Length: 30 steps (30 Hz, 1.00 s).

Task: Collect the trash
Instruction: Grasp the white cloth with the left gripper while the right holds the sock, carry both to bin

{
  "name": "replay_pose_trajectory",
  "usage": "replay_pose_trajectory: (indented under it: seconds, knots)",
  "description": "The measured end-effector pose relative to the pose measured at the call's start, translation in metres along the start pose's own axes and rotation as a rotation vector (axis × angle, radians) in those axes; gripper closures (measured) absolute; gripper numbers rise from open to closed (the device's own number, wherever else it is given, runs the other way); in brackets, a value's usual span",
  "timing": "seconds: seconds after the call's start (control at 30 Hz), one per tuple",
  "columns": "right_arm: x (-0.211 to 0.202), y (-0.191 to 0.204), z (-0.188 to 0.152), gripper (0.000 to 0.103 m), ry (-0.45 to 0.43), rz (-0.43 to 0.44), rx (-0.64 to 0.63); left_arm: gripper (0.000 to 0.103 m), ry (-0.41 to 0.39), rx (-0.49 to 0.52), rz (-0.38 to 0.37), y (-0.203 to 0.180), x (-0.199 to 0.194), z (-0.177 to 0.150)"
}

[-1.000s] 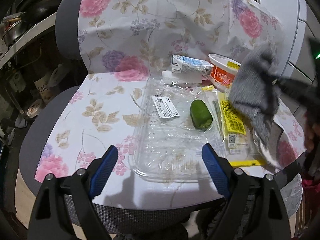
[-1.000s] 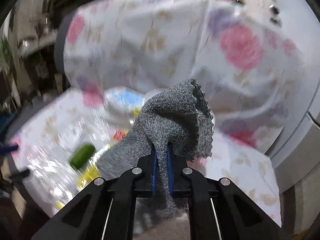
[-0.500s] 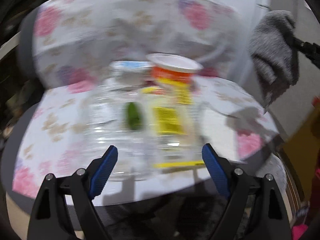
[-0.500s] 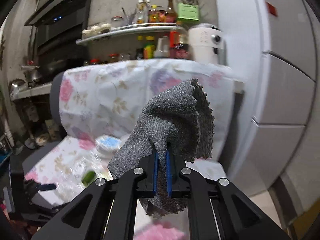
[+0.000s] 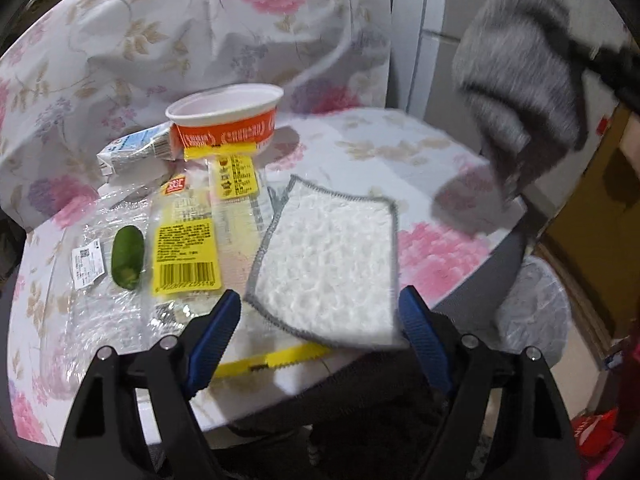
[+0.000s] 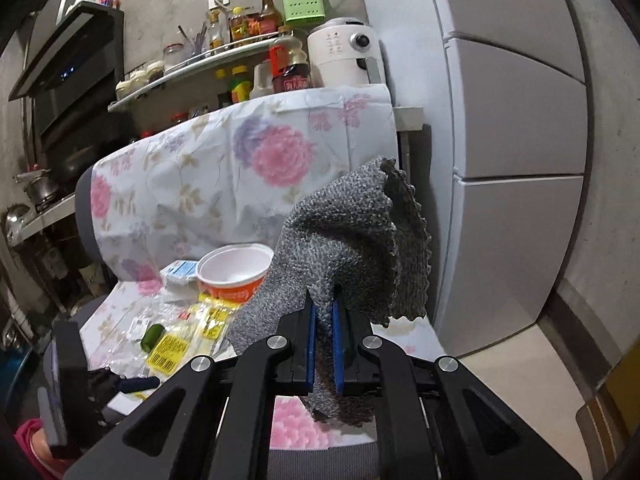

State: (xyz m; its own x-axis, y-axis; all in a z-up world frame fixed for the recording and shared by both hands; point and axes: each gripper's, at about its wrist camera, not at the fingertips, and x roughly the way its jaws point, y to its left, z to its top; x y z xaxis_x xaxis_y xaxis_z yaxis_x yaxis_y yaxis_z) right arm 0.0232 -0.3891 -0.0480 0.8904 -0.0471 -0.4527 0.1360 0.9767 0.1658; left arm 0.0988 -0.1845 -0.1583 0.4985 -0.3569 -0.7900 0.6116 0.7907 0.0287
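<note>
Right wrist view: right tongs clamped on grey knit cloth — left tongs wide, closing slightly, nothing gripped, above white cloth on floral chair cover.

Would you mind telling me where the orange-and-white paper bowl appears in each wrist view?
Left wrist: the paper bowl sits upper left of centre, behind the yellow-labelled wrapper.
Right wrist: the bowl is left of centre, beside the grey cloth.
Shared landmark: the green vegetable piece.
</note>
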Motion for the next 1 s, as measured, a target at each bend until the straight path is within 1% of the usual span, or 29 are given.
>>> replay_pose_trajectory:
  seconds: [0.1, 0.17, 0.2, 0.23, 0.27, 0.33, 0.37, 0.4, 0.43, 0.6, 0.7, 0.8, 1.0]
  knots:
    - [0.002, -0.002, -0.004, 0.096, 0.005, 0.017, 0.006, 0.023, 0.045, 0.066, 0.066, -0.01, 0.021, 0.001]
    - [0.004, -0.004, -0.008, 0.096, 0.018, 0.024, 0.011, 0.026, 0.063, 0.083, 0.099, -0.011, 0.032, -0.001]
    - [0.005, -0.006, -0.011, 0.095, 0.026, 0.023, 0.015, 0.035, 0.057, 0.075, 0.091, -0.01, 0.034, -0.001]
    - [0.006, -0.009, -0.013, 0.096, 0.031, 0.021, 0.019, 0.047, 0.047, 0.064, 0.085, -0.007, 0.034, -0.001]
    - [0.007, -0.011, -0.014, 0.095, 0.035, 0.02, 0.024, 0.052, 0.042, 0.063, 0.092, -0.006, 0.033, 0.0]
    - [0.007, -0.016, -0.017, 0.095, 0.039, 0.011, 0.031, 0.095, 0.013, 0.051, 0.091, -0.003, 0.03, 0.003]
    - [0.007, -0.017, -0.017, 0.095, 0.04, 0.008, 0.033, 0.096, 0.009, 0.035, 0.069, 0.0, 0.028, 0.006]
    - [0.007, -0.019, -0.017, 0.095, 0.041, 0.009, 0.038, 0.099, -0.01, 0.004, 0.034, 0.005, 0.024, 0.009]
    - [0.007, -0.02, -0.017, 0.095, 0.04, 0.009, 0.041, 0.1, -0.031, -0.013, 0.017, 0.008, 0.02, 0.013]
    - [0.005, -0.022, -0.017, 0.095, 0.038, 0.0, 0.047, 0.101, -0.132, -0.077, -0.087, 0.023, -0.012, 0.027]
    - [0.0, -0.024, -0.016, 0.095, 0.026, -0.002, 0.052, 0.102, -0.178, -0.11, -0.118, 0.03, -0.032, 0.035]
    - [-0.008, -0.029, -0.015, 0.095, 0.013, -0.007, 0.063, 0.102, -0.233, -0.124, -0.131, 0.029, -0.056, 0.04]
    - [-0.03, -0.042, -0.018, 0.095, 0.003, -0.051, 0.084, 0.102, -0.318, -0.114, -0.099, 0.005, -0.086, 0.044]
